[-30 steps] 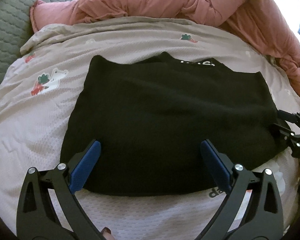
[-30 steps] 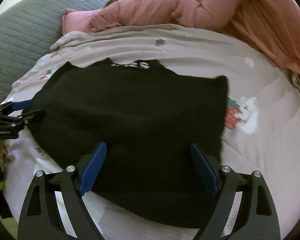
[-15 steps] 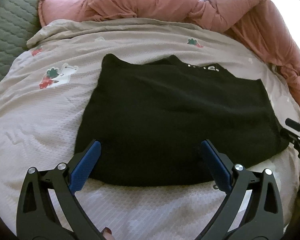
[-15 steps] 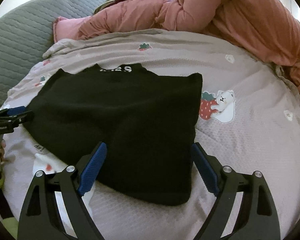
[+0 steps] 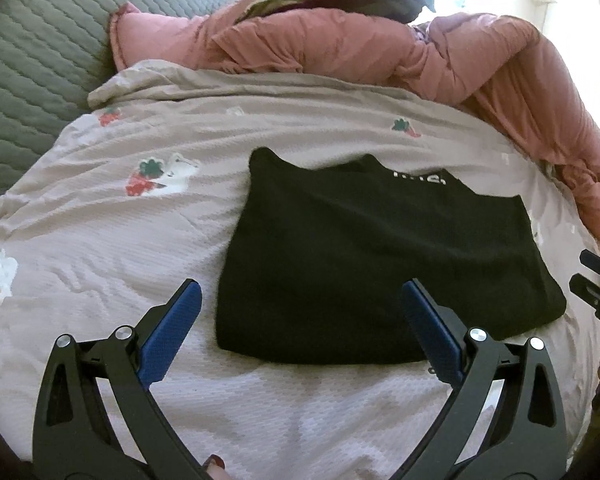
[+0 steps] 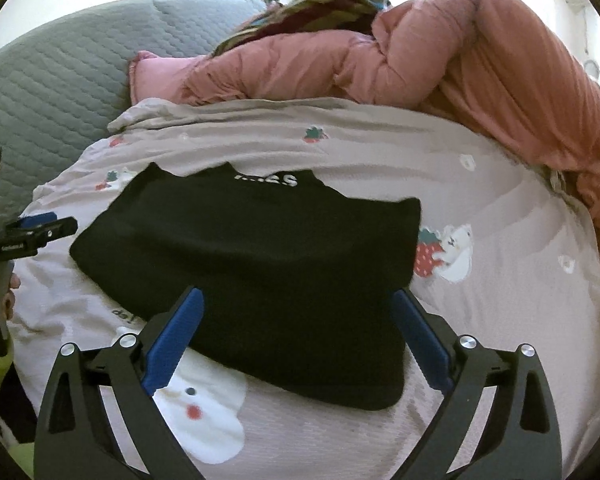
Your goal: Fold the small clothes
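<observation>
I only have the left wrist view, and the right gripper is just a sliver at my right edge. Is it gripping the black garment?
Observer: No. The right gripper has its jaws opening wide, and the black garment lies flat on the bedsheet with no pad pressing it.
Operator: What is just past the garment's right edge?
Observer: A strawberry-and-bear print on the sheet, right beside that edge.
Operator: And under the near edge on that side?
Observer: A large white bear print; the garment's near edge overlaps its top.
</observation>
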`<state>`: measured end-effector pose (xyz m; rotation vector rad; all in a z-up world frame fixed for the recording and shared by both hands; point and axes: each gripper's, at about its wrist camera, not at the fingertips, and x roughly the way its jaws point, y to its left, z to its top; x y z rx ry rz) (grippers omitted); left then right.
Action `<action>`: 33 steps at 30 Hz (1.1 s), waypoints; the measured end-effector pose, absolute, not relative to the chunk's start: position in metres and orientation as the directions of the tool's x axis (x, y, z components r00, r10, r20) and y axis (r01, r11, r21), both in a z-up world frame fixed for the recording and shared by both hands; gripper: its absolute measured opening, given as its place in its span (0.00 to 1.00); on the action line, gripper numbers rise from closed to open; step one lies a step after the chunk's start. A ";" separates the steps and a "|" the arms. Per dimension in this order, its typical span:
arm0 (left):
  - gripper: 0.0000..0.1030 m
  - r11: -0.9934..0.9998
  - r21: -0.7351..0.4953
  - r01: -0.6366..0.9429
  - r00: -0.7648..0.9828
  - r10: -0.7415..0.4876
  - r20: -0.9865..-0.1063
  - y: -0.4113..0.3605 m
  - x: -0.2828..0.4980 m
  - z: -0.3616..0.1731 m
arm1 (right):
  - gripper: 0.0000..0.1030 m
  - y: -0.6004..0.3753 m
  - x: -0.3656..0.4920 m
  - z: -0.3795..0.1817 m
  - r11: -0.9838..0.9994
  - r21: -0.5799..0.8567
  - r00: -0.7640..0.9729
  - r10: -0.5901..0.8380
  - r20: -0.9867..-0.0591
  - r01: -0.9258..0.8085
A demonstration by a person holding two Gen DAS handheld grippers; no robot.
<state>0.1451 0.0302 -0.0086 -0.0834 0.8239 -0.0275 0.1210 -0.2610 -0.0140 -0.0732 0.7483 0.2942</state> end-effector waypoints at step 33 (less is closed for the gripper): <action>0.91 0.985 -0.070 -0.158 0.727 0.068 -0.684 0.106 0.139 -0.005 | 0.92 -0.103 0.114 -0.016 0.830 -0.040 0.602 0.369 -0.708 -0.556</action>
